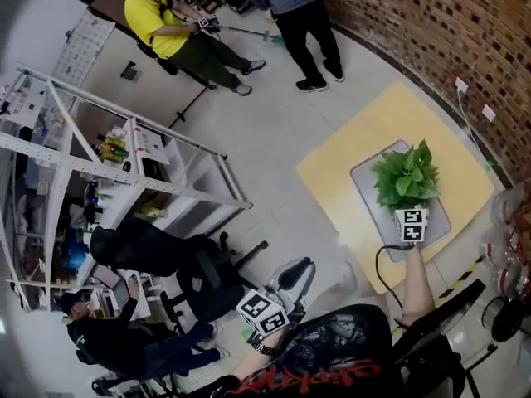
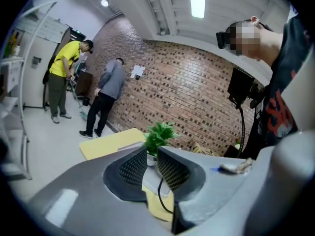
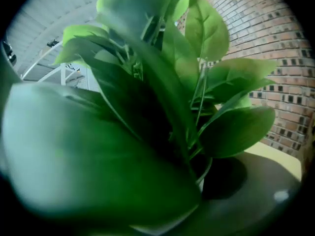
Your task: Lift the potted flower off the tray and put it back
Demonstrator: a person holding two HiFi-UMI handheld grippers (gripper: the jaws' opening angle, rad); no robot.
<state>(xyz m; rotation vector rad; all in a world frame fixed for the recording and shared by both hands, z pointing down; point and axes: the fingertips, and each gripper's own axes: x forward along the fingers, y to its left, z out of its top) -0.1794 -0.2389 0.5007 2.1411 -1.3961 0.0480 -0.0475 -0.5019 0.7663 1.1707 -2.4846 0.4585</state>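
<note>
Two hand-held grippers frame the scene: the potted flower stands over the grey tray on the yellow counter, and the right gripper is pushed in against its near side. Whether the pot is resting on the tray or already just clear of it cannot be told from the head view, where foliage and the marker cube cover the base. In the right gripper view the leaves fill almost everything, with only a sliver of the white pot rim showing, so it cannot be told whether those jaws have clamped the pot or merely stand beside it. The left gripper is held well back from the counter, its jaws a little apart with nothing between them, the plant visible far off through the gap. The plant looks small and light but top-heavy, its broad leaves soft and no use as a handhold. The pot appears smooth and hard, so it may slip or tip in a loose grip. The sensible hold is probably on the pot wall just below the rim, taken from the side under the foliage, with the pot kept upright throughout.
</note>
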